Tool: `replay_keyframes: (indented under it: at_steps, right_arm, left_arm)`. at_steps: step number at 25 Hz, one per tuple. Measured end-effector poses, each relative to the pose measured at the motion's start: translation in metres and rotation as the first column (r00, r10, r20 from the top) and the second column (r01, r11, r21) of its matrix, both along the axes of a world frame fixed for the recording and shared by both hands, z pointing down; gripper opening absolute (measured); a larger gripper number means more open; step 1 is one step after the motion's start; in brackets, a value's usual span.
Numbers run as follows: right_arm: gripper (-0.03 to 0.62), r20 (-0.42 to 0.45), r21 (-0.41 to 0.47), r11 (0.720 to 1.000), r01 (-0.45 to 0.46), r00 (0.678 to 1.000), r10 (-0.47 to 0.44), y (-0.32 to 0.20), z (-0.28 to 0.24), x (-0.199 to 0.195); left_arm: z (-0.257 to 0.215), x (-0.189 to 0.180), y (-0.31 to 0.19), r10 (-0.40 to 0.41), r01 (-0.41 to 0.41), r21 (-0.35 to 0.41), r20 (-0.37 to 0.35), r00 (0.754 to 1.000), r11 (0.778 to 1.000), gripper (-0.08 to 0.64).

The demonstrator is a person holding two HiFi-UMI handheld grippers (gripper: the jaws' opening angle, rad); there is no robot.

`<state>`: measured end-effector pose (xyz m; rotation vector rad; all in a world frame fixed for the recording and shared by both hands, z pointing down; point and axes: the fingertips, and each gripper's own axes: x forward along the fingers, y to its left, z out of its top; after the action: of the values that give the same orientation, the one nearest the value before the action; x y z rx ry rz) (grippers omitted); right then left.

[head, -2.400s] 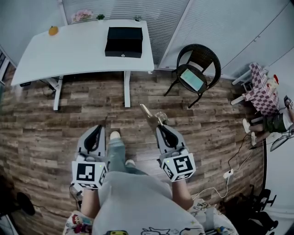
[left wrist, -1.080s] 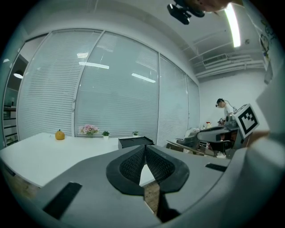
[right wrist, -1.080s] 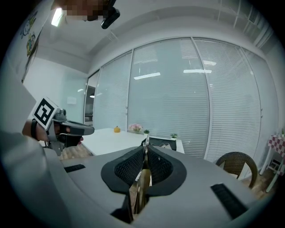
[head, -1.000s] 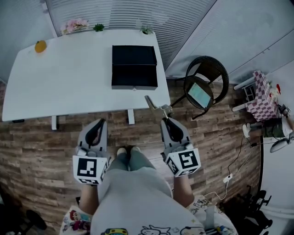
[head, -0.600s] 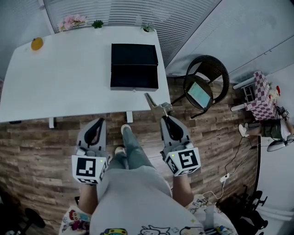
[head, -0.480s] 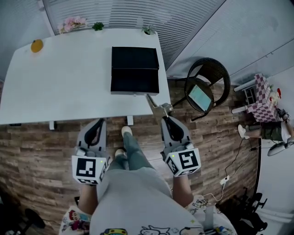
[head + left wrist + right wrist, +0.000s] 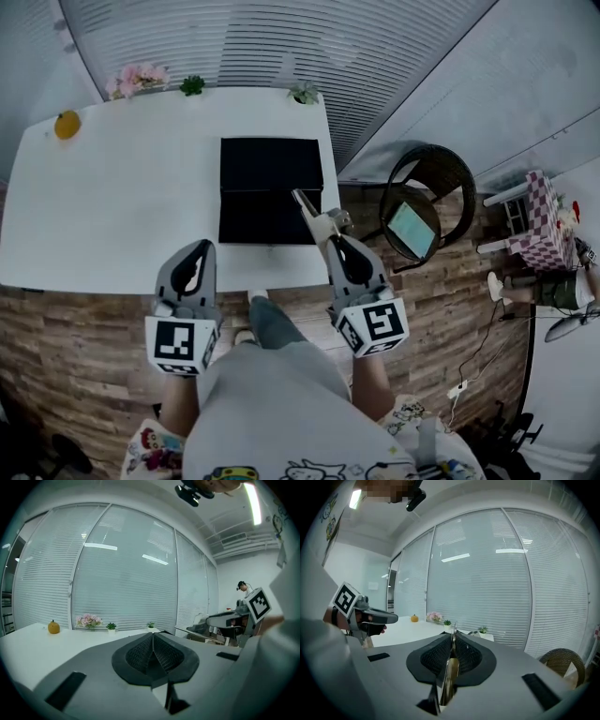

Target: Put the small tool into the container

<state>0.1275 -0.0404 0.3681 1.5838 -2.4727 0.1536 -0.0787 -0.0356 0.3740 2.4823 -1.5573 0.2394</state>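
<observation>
Over the surface's [image 7: 112, 216] near edge, right tongs [image 7: 334, 240] are clamped on the small tool [image 7: 307, 207], its tip showing against the black container's [image 7: 267, 183] right side. Container sits by the surface's right edge. Left tongs [image 7: 198, 249] are together, empty.

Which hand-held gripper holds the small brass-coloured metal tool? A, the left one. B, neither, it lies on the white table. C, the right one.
C: the small brass-coloured metal tool sits clamped between the jaws of the right hand-held gripper; the left hand-held gripper is shut and empty.
</observation>
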Motion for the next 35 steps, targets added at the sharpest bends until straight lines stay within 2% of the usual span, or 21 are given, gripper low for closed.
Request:
replay_keyframes:
  at_steps: [8,12,15,19,28,33,35]
  right_arm:
    - [0.025,0.012,0.016,0.997,0.074,0.997,-0.075,-0.077,-0.008,0.001]
    - [0.025,0.022,0.016,0.994,0.108,0.994,-0.109,-0.104,-0.007,0.002]
    - [0.026,0.024,0.013,0.992,0.126,0.992,-0.126,-0.119,-0.005,0.001]
    - [0.025,0.02,0.008,0.991,0.132,0.991,-0.132,-0.125,-0.002,-0.001]
    - [0.025,0.006,-0.01,0.994,0.111,0.994,-0.111,-0.122,-0.005,-0.005]
    - [0.025,-0.005,-0.016,0.994,0.108,0.994,-0.108,-0.119,-0.005,-0.01]
    - [0.025,-0.005,-0.026,0.993,0.113,0.994,-0.113,-0.118,-0.002,-0.014]
  left_arm:
    - [-0.011,0.007,-0.071,-0.052,0.051,0.028,0.015,0.999,0.998,0.011]
    - [-0.007,0.012,-0.094,-0.063,0.063,0.008,0.043,0.997,0.998,0.011]
    - [-0.005,0.015,-0.108,-0.066,0.065,0.028,0.036,0.997,0.998,0.011]
    - [-0.002,0.013,-0.111,-0.065,0.066,-0.014,0.055,0.996,0.998,0.011]
    - [-0.007,0.009,-0.115,-0.032,0.032,0.02,0.029,0.999,0.999,0.011]
    - [-0.002,0.005,-0.113,-0.013,0.014,-0.017,0.04,0.999,1.0,0.011]
    - [-0.001,0.002,-0.113,-0.012,0.012,-0.006,0.038,0.999,1.0,0.011]
